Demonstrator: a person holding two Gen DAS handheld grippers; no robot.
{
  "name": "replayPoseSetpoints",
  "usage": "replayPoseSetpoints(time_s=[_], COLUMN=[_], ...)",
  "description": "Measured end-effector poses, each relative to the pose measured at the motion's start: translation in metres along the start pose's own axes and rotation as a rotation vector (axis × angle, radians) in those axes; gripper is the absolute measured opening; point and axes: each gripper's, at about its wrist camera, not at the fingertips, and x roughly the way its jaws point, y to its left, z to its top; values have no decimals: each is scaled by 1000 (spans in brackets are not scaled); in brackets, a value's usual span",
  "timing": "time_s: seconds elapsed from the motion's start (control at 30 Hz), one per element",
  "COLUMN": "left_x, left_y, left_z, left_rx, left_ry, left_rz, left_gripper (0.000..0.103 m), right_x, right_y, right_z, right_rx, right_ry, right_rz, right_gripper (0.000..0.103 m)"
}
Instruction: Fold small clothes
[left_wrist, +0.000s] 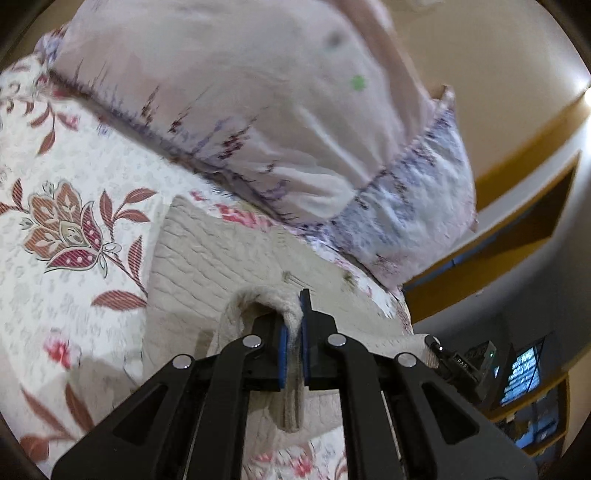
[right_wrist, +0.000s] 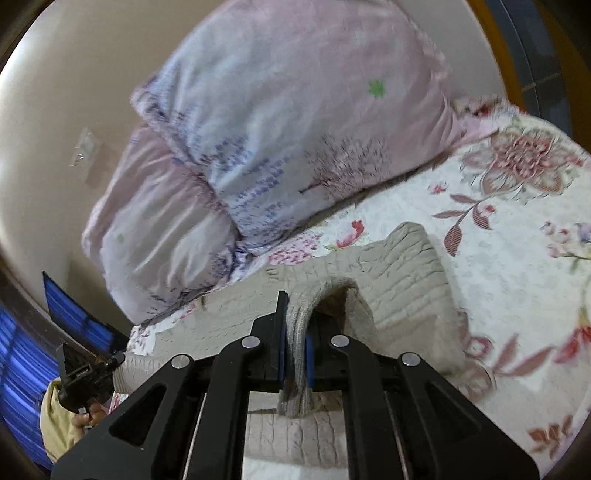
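Cream cable-knit sweater (left_wrist: 236, 251) lies partly lifted off floral bedspread (left_wrist: 74, 155), left gripper (left_wrist: 293, 332) and right gripper (right_wrist: 295, 343) each clamped on its ribbed edge.

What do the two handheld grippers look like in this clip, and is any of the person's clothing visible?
Both the left gripper and right gripper are matte black linkage frames with round silver pivot pins and blue pads lining the fingers. A pale yellow sleeve shows at the right view's lower left.
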Motion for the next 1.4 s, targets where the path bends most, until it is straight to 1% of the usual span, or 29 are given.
replayPoseSetpoints(time_s=[0.03, 0.07, 0.1, 0.17, 0.2, 0.3, 0.33, 0.37, 0.4, 0.43, 0.47, 0.6, 0.63, 0.67, 0.7, 0.77, 0.83, 0.93, 1.0, 1.07, 1.1, 1.13, 1.17, 1.2, 1.23, 1.27, 1.3, 1.37, 1.4], left_x=[6, 12, 19, 27, 29, 30, 28, 26, 23, 22, 20, 20, 21, 22, 24, 27, 30, 34, 42, 57, 63, 67, 68, 65, 57, 52, 42, 29, 25], left_y=[8, 15, 25, 36, 39, 39, 38, 37, 35, 33, 31, 23, 21, 19, 16, 13, 9, 8, 14, 22, 25, 28, 30, 31, 31, 31, 29, 28, 28], left_z=[2, 4, 5, 5, 4, 0, -2, -3, -5, -8, -10, -19, -21, -21, -20, -16, -7, 16, 28, 37, 38, 38, 38, 38, 38, 39, 39, 37, 34], left_rx=[-30, -62, -106, -148, -155, -145, -146, -148, -149, -148, -142, -127, -120, -110, -96, -92, -88, -108, -143, -175, -186, -203, -212, -214, -198, -185, -157, -118, -100], left_ry=[12, 23, 41, 62, 72, 87, 88, 92, 95, 96, 101, 119, 122, 124, 131, 129, 104, 29, 7, 27, 41, 61, 70, 68, 46, 33, 21, 13, 11], left_rz=[0, 0, -3, -3, -2, -15, -20, -28, -34, -35, -39, -52, -52, -49, -49, -52, -63, -67, -52, -27, -14, -3, -8, -23, -22, -15, -5, 22, 43], left_gripper=[5, 5, 5, 6, 6, 7, 12, 23, 28, 33, 33, 33, 27, 14, 8, 8, 7, 7, 7, 8, 10, 17, 34, 44, 58, 61, 61, 61, 61], right_x=[13, 21, 34, 51, 56, 51, 48, 44, 40, 34, 31, 22, 22, 22, 21, 22, 25, 32, 42, 63, 70, 76, 76, 72, 62, 53, 40, 24, 17], right_y=[-7, -11, -20, -34, -40, -44, -43, -43, -42, -42, -42, -36, -33, -31, -29, -26, -20, -18, -23, -32, -36, -38, -37, -35, -31, -29, -26, -28, -30], right_z=[3, 5, 6, 5, 3, -1, -2, -3, -5, -7, -8, -14, -14, -12, -10, -4, 6, 22, 27, 28, 27, 26, 24, 24, 24, 24, 24, 23, 22], right_rx=[17, 31, 65, 120, 148, 164, 161, 162, 163, 164, 163, 138, 124, 116, 114, 124, 138, 174, 216, 252, 261, 267, 264, 252, 218, 190, 148, 104, 83], right_ry=[20, 36, 70, 129, 156, 174, 178, 180, 180, 183, 185, 198, 193, 186, 170, 149, 110, 41, 17, 48, 72, 98, 100, 86, 50, 21, -17, -41, -43], right_rz=[-27, -35, -51, -63, -60, -42, -38, -32, -26, -20, -18, -17, -18, -19, -18, -5, 4, 2, -27, -93, -117, -131, -122, -111, -126, -147, -166, -186, -212], right_gripper=[8, 8, 8, 8, 8, 10, 11, 12, 12, 12, 12, 12, 11, 10, 10, 9, 9, 9, 9, 13, 16, 24, 36, 45, 60, 64, 64, 63, 62])
